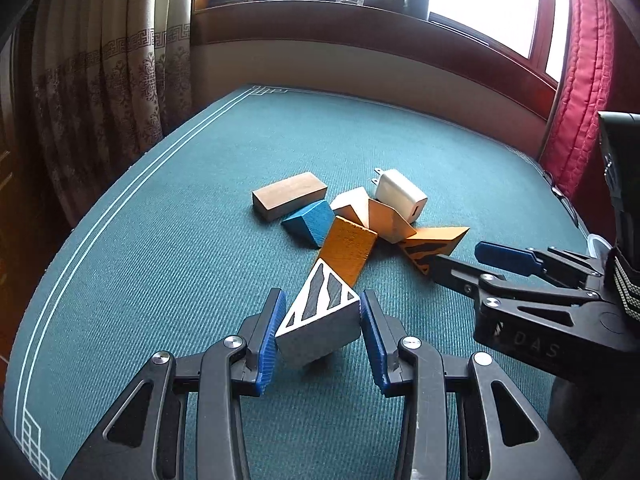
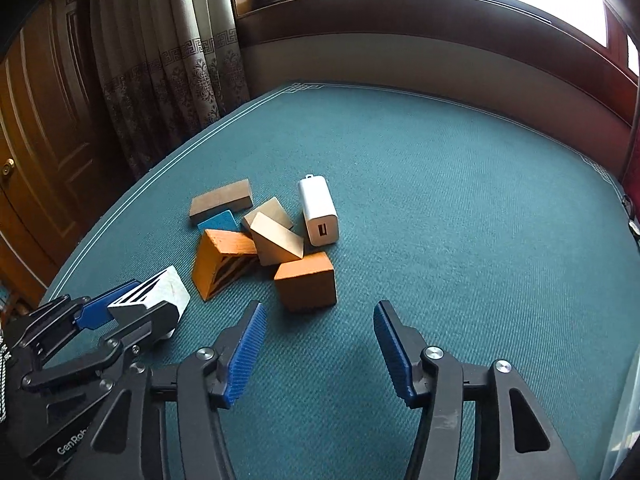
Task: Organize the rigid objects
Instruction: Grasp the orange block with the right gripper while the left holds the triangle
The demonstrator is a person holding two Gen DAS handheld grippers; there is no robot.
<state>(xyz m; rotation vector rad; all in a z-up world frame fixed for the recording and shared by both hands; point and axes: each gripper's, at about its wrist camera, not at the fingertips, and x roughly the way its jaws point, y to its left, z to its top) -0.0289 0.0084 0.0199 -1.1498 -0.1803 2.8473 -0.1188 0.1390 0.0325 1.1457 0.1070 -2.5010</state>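
A teal woven cloth with a white line border covers the worktop (image 1: 168, 208), which stands under a window with patterned curtains to one side.

The grey wedge block with the black-and-white striped face (image 1: 320, 320) is in your left tool (image 1: 322, 336), both blue pads pressing its sides, at the near edge of the pile. In the right wrist view it sits tilted, and whether its lower corner touches the cloth cannot be told. Judgement: keep that grip square and lift straight before carrying, since the wedge's sloped faces could let it slip or twist.

Just beyond it lies the pile: an orange slab (image 1: 347, 250) leaning by the wedge's tip, a blue block (image 1: 309, 222), a brown bar (image 1: 289, 196), pale wooden wedges (image 1: 370, 216), an orange striped wedge (image 1: 434, 246) and a white charger plug (image 1: 400, 194). They touch or overlap one another.

Your right tool (image 2: 318, 354) holds nothing; its jaws stand partly apart over bare cloth, just short of an orange cube (image 2: 306, 284). Judgement: draw the wedge back from the slab before moving sideways, and keep the right tool apart from the left.
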